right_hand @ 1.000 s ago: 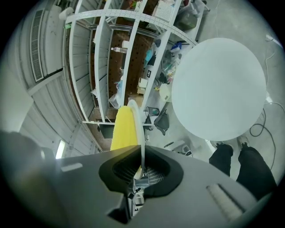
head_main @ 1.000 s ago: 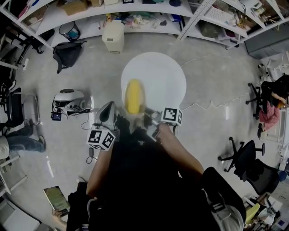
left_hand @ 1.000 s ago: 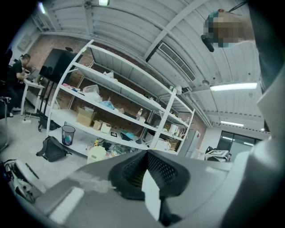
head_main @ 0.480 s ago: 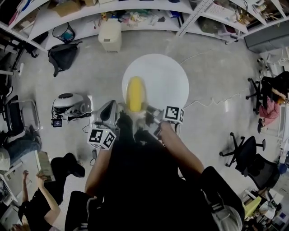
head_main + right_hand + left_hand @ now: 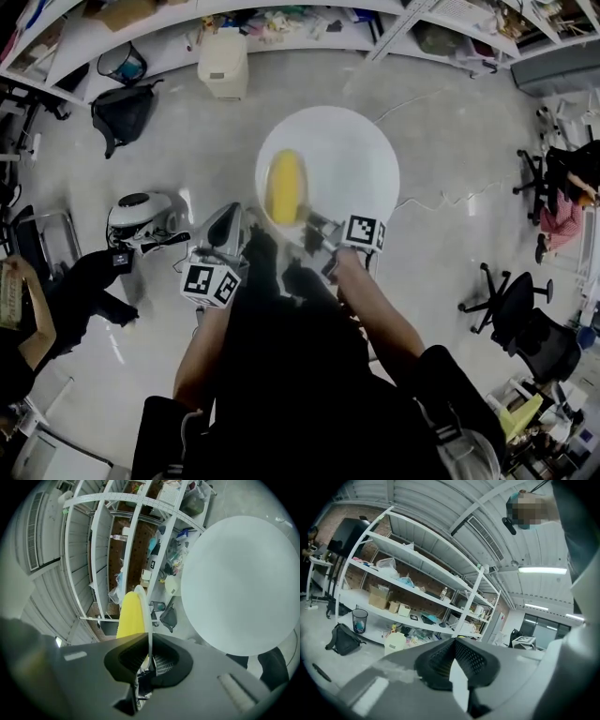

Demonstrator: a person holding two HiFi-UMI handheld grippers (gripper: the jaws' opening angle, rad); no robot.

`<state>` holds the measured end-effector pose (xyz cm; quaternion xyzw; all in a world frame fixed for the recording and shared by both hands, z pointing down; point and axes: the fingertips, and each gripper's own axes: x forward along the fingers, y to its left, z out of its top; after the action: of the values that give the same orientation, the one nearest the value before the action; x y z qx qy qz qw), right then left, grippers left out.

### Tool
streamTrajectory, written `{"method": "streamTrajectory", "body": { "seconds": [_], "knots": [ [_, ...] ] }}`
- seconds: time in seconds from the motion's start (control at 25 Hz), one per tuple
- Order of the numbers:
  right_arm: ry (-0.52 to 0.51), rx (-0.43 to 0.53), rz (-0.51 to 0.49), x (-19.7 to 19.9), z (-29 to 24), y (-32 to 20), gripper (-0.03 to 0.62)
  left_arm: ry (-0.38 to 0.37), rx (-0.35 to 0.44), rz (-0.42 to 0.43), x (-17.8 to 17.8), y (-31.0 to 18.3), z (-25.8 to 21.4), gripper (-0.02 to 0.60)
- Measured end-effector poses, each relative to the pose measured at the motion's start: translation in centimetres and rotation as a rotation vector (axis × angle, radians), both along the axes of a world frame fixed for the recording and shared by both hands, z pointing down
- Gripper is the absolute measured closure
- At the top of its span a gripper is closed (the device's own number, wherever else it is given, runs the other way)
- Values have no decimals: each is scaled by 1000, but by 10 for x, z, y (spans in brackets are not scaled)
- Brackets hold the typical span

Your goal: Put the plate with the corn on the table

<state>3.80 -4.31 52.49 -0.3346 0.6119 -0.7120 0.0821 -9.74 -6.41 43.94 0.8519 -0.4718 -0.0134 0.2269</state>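
Note:
A yellow corn cob [image 5: 284, 186] lies on a white plate, whose outline barely shows against the round white table [image 5: 352, 150] beneath it. My right gripper [image 5: 315, 234] is shut on the plate's near rim. In the right gripper view the plate [image 5: 149, 620] runs edge-on between the pads of the right gripper [image 5: 147, 656], with the corn [image 5: 131, 613] on its left and the table [image 5: 239, 583] off to the right. My left gripper [image 5: 228, 228] hangs left of the plate, apart from it. In its own view the left gripper [image 5: 457, 667] shows jaws almost together and nothing gripped.
Shelving [image 5: 281, 19] full of clutter lines the back. On the floor stand a white bin [image 5: 223, 64], a black backpack [image 5: 120, 112] and a machine [image 5: 141, 211]. Office chairs [image 5: 511, 323] are at the right. A person [image 5: 37, 319] is at the left edge.
The plate with the corn, still in my right gripper, has edged farther over the table. The person on the floor at the lower left has moved toward the left edge.

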Motion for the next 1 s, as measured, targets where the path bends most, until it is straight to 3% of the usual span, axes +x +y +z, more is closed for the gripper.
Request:
{"method": "streamTrajectory", "body": {
  "seconds": [0.24,0.4,0.56,0.84,1.0],
  "knots": [
    [7,16,0,3,17,-13,565,8,-17,19,7,-14,12,577],
    [38,-58,19,7,36,-16,565,21,-23,9,10,-28,20,577],
    [19,14,-1,6,50,-33,565,32,-37,13,13,-40,35,577],
    [55,-56,23,13,90,-47,565,30,-52,35,17,-66,64,577],
    [62,-15,12,12,112,-62,565,40,-60,39,14,-80,84,577]
  ]
}}
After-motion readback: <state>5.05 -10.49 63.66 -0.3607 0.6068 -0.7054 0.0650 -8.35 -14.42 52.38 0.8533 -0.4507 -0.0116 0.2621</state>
